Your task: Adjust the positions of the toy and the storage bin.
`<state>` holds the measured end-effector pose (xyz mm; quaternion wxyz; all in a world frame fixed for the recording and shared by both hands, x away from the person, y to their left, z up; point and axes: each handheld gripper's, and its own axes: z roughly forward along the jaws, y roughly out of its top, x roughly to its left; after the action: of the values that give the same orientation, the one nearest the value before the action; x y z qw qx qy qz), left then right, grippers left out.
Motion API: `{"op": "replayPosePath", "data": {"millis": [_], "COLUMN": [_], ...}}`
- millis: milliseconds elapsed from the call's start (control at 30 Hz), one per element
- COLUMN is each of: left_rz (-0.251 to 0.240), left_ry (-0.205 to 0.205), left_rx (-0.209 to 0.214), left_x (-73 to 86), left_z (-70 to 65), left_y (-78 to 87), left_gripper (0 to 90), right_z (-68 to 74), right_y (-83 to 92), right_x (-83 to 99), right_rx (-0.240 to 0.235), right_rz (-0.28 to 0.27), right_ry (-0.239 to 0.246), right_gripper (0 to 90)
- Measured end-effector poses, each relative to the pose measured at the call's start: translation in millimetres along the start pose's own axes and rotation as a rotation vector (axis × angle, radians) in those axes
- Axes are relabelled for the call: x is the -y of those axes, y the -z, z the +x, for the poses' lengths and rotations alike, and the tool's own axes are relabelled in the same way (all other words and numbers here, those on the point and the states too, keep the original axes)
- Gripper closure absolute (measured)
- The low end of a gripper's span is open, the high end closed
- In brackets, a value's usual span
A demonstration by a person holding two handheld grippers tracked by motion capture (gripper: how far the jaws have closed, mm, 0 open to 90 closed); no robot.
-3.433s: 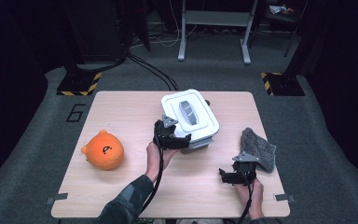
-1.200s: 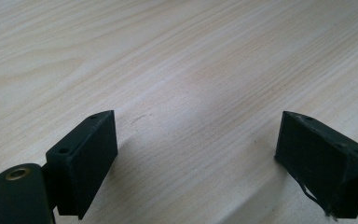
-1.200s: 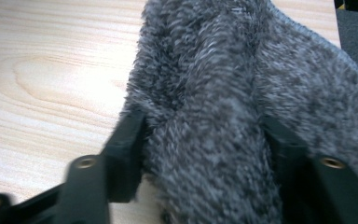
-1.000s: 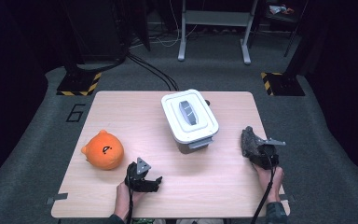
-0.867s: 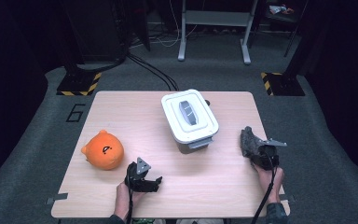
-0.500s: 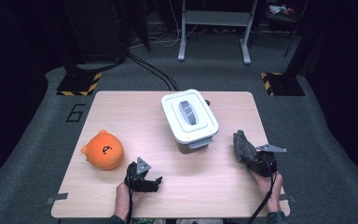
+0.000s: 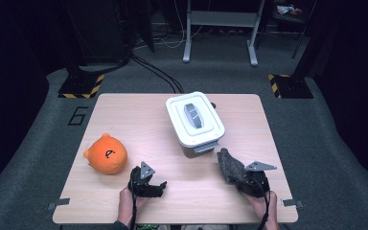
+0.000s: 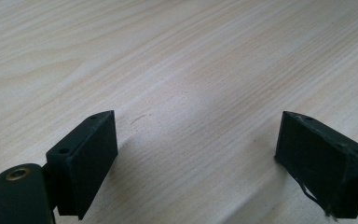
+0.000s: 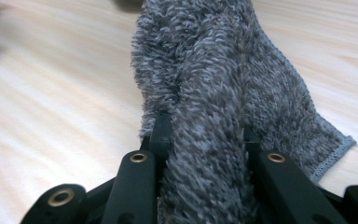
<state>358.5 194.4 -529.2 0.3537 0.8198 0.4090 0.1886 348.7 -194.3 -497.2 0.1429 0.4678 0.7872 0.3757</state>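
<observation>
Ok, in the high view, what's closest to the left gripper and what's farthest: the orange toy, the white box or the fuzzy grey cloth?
From the left gripper:
1. Orange toy, just up and to its left.
2. White box, up and to its right, mid-table.
3. Fuzzy grey cloth, off to the right, pinched in the right gripper.
The box and cloth are nearly a tie.

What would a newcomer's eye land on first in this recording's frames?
Probably the round orange plush toy near the left edge of the pale wooden table, the brightest thing there. Next, the white lidded plastic box at the middle, and the fluffy grey cloth bunched between the right gripper jaws at the near right. The left gripper stands open over bare wood.
</observation>
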Motion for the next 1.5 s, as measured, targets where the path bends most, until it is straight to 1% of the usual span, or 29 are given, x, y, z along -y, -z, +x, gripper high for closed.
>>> {"op": "replayPosePath", "data": {"millis": [33,100,167,233,300,333,400,433,467,500,533,600,633,667,733,767,800,867,900,967,1100,1133,1233,1267,1333,1400,1433,1500], "left_rz": [0.000,0.000,0.000,-0.004,-0.004,-0.005,-0.005,-0.005,-0.005,-0.005,-0.005,-0.006,-0.007,-0.006,-0.006,-0.006,-0.007,-0.007,-0.006,-0.014,-0.009,-0.010,-0.006,-0.006,-0.006,-0.007,-0.007,-0.006], "left_ry": [0.000,0.000,0.000,0.006,0.005,0.006,0.006,0.006,0.006,0.006,0.006,0.006,0.000,0.001,0.007,0.006,0.002,0.001,0.001,0.000,0.000,0.000,0.007,0.007,0.007,0.005,0.001,0.007], "left_rx": [0.000,0.000,0.000,-0.001,-0.001,-0.001,-0.001,-0.001,-0.001,-0.001,-0.001,-0.002,-0.008,-0.005,-0.002,-0.003,-0.005,-0.007,-0.011,-0.017,-0.010,-0.013,-0.002,-0.002,-0.002,-0.003,-0.005,-0.001], "left_x": [0.0,0.0,0.0,0.1,0.0,0.1,0.1,0.1,0.1,0.1,0.0,0.1,0.1,0.0,0.1,0.1,0.0,0.1,0.2,0.4,0.2,0.2,0.1,0.1,0.1,0.1,0.1,0.1], "left_z": [0.0,0.0,0.0,-0.3,-0.2,-0.3,-0.3,-0.3,-0.3,-0.4,-0.4,-0.7,-0.8,-0.6,-0.6,-0.7,-0.6,-0.8,-1.4,-1.8,-1.1,-1.2,-0.6,-0.5,-0.6,-0.7,-0.5,-0.5], "left_y": [0.0,0.0,0.0,-0.3,-0.3,-0.4,-0.3,-0.3,-0.3,-0.4,-0.4,-0.3,-0.2,-0.2,-0.3,-0.3,-0.2,-0.1,-0.1,-0.5,-0.2,-0.3,-0.4,-0.4,-0.3,-0.3,-0.2,-0.3], "left_gripper": [12.4,12.4,12.4,12.4,12.4,12.4,12.4,12.4,12.4,12.4,12.4,12.4,12.4,12.4,12.4,12.4,12.4,12.4,12.4,12.4,12.4,12.4,12.4,12.4,12.4,12.4,12.4,12.4], "right_z": [3.6,13.0,18.6,25.7,32.0,35.8,42.3,42.9,44.5,44.0,44.3,43.9,43.7,44.0,44.6,44.7,44.6,42.4,40.8,35.3,23.6,19.3,10.0,6.2,-3.0,-10.5,-15.0,-21.1], "right_y": [-1.2,-5.4,-9.0,-15.1,-20.1,-23.2,-26.4,-28.4,-30.1,-30.8,-30.6,-28.6,-26.0,-23.3,-17.0,-15.3,-12.8,-6.9,-5.4,-1.3,2.1,3.0,3.4,2.6,0.9,-1.0,-2.5,-5.0], "right_x": [0.6,1.7,2.7,3.5,4.5,4.8,5.0,4.8,4.9,4.0,3.0,1.0,0.0,-0.9,-3.4,-4.2,-5.0,-6.8,-7.5,-10.4,-16.2,-18.1,-21.8,-23.2,-26.3,-28.6,-29.7,-31.4], "right_rx": [-0.023,-0.048,-0.077,-0.109,-0.127,-0.142,-0.161,-0.164,-0.165,-0.175,-0.185,-0.184,-0.190,-0.190,-0.194,-0.186,-0.191,-0.190,-0.194,-0.184,-0.158,-0.143,-0.116,-0.103,-0.082,-0.064,-0.054,-0.037], "right_rz": [0.005,0.020,0.027,0.042,0.054,0.060,0.063,0.066,0.069,0.066,0.072,0.072,0.070,0.058,0.059,0.059,0.059,0.042,0.034,0.013,-0.013,-0.020,-0.034,-0.035,-0.045,-0.048,-0.047,-0.042], "right_ry": [0.013,0.037,0.043,0.071,0.088,0.108,0.114,0.127,0.126,0.139,0.124,0.143,0.153,0.150,0.169,0.174,0.175,0.167,0.166,0.156,0.137,0.133,0.111,0.113,0.099,0.076,0.075,0.060], "right_gripper": [69.0,68.9,68.8,68.5,68.1,67.8,66.9,65.9,64.4,60.4,53.6,41.5,33.7,27.2,23.1,20.8,18.0,14.5,14.3,11.6,7.4,6.5,6.4,6.2,6.7,7.3,7.2,7.3]}}
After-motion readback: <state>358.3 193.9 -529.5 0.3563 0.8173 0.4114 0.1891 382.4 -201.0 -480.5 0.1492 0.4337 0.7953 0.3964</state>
